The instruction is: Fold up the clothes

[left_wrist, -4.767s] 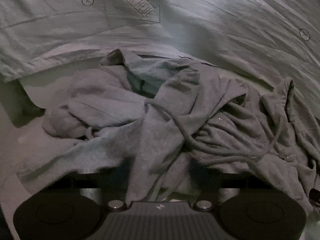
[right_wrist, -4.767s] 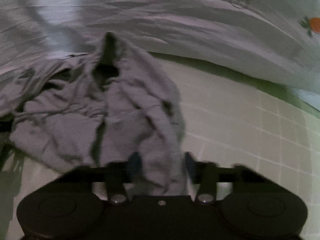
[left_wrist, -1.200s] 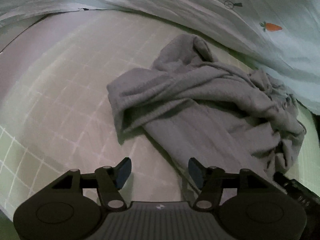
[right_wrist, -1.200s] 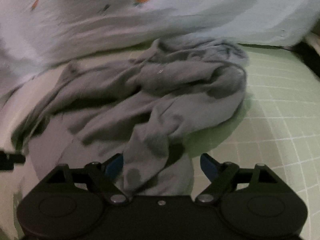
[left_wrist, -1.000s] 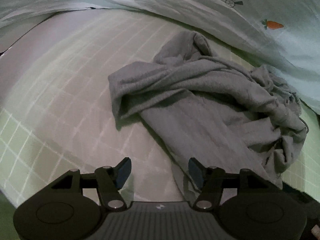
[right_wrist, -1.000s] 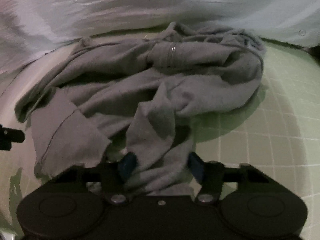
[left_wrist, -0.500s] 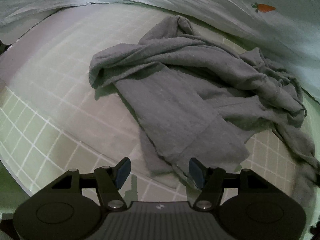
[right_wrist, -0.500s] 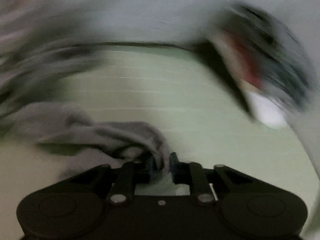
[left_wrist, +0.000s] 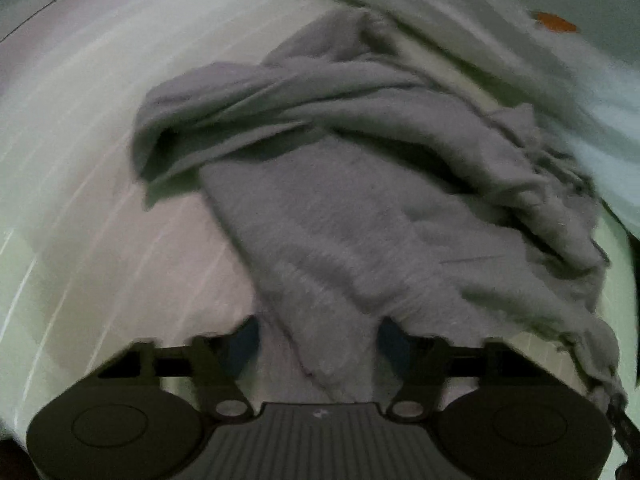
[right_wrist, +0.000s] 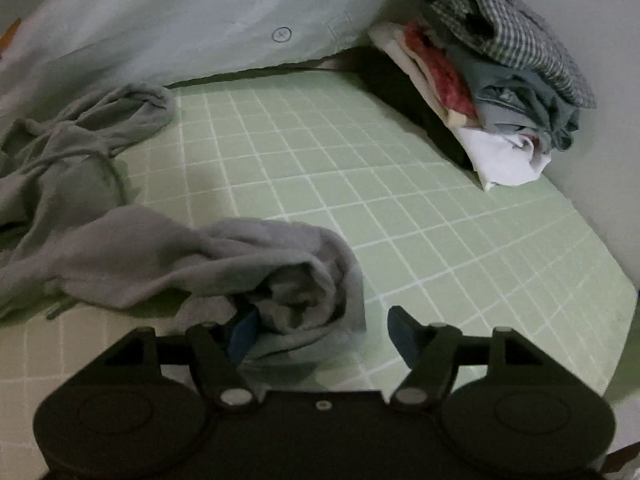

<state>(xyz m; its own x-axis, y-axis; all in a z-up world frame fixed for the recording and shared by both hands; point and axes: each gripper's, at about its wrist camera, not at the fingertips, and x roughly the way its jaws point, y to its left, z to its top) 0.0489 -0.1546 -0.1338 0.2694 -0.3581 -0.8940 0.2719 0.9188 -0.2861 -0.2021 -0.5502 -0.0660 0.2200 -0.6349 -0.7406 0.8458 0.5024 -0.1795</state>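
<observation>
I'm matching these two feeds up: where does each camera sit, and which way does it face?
Left wrist: on the left hand-held gripper, looking steeply down at the grey garment; jaws closing around its hem.
Right wrist: on the right hand-held gripper, facing across the green grid mat toward stacked clothes; jaws opening.
Shared: the grey garment and pale sheet.

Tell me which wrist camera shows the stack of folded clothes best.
The right wrist view: the stack of folded clothes sits at the far right edge of the green grid mat, checked shirt on top. The left wrist view doesn't show it.
</observation>
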